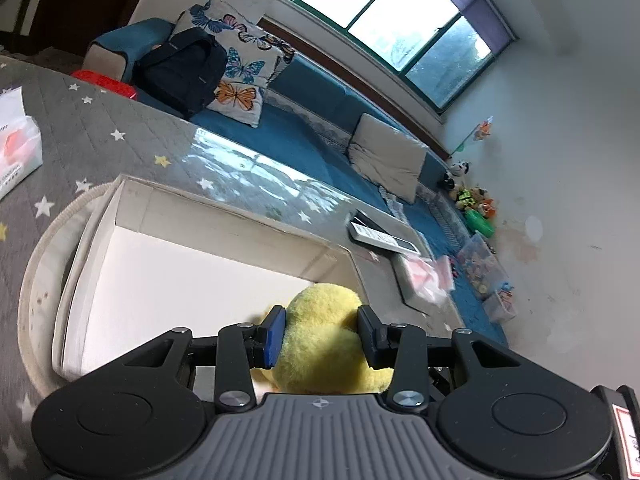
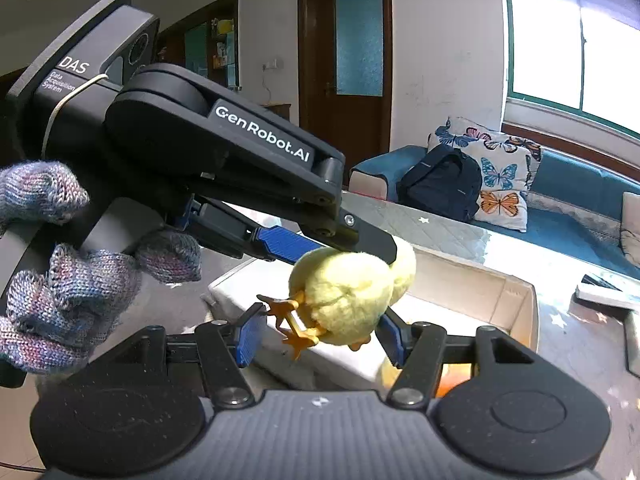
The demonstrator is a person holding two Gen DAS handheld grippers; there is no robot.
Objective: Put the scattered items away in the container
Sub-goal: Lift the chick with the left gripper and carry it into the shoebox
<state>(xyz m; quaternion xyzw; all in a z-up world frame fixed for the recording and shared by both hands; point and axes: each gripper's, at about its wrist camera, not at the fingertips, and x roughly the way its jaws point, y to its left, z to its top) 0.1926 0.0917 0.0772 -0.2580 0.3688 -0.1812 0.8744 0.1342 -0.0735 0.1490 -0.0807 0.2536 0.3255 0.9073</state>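
Note:
A yellow plush chick [image 1: 324, 344] with orange feet is gripped between the pads of my left gripper [image 1: 320, 336], held above the open white box [image 1: 168, 280]. In the right wrist view the same chick [image 2: 344, 300] hangs from the left gripper [image 2: 352, 248], over the near edge of the white box [image 2: 516, 304]. My right gripper [image 2: 320, 336] sits just below the chick, jaws spread wide with nothing between the pads. Another yellow and orange item shows low in the box behind the right finger.
The box sits on a grey star-patterned table cover [image 1: 92, 128]. A tissue pack [image 1: 16, 140] lies at the left, a remote [image 1: 380, 236] and a pink packet [image 1: 428, 276] beyond the box. A blue sofa [image 1: 304, 136] with cushions and a black backpack [image 1: 184, 72] is behind.

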